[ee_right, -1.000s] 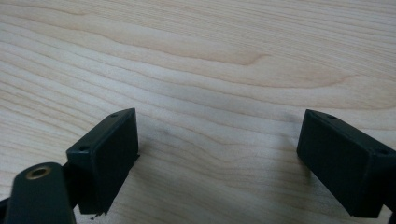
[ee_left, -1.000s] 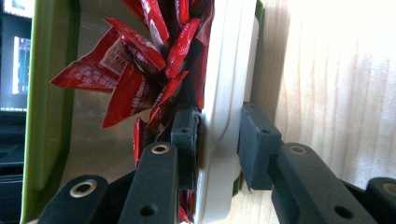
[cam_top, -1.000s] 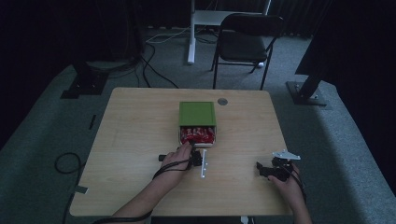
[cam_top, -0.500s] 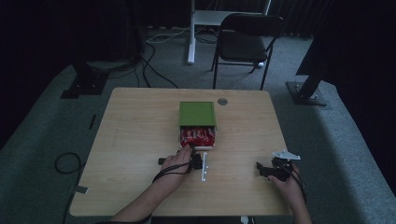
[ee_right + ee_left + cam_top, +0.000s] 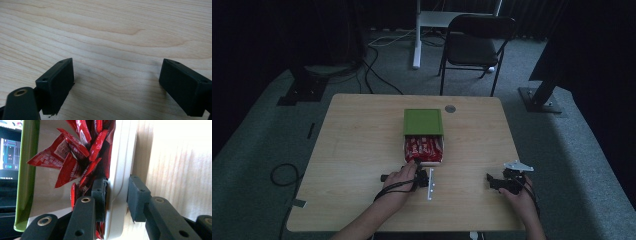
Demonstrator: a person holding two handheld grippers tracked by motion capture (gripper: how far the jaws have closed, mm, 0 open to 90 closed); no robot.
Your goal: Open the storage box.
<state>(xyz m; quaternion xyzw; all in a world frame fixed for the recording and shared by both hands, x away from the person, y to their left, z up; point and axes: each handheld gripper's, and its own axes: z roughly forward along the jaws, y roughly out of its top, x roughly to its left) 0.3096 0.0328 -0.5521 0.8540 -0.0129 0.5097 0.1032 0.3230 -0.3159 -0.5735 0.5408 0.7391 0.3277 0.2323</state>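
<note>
My left gripper (image 5: 116, 197) is clamped on the near wall of the tray (image 5: 120, 170) — one pad inside by the red packets (image 5: 75, 157), one outside. The tray sits mid-table, half under its green lid (image 5: 423, 121). My right gripper (image 5: 116, 85) rests apart on bare table (image 5: 112, 30) — jaws wide, holding nothing.

grippers – 2 | box (image 5: 424, 121) with green lid – 1 | red packets (image 5: 424, 148) – many, uncountable | table (image 5: 352, 150) – 1 | chair (image 5: 472, 45) – 1

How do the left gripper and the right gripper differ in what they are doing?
The left gripper is shut on the box's white rim, one pad among the red packets; the right gripper is open, with nothing between its jaws. The left is at the box; the right is apart over the bare table. Both have black jaws.
</note>
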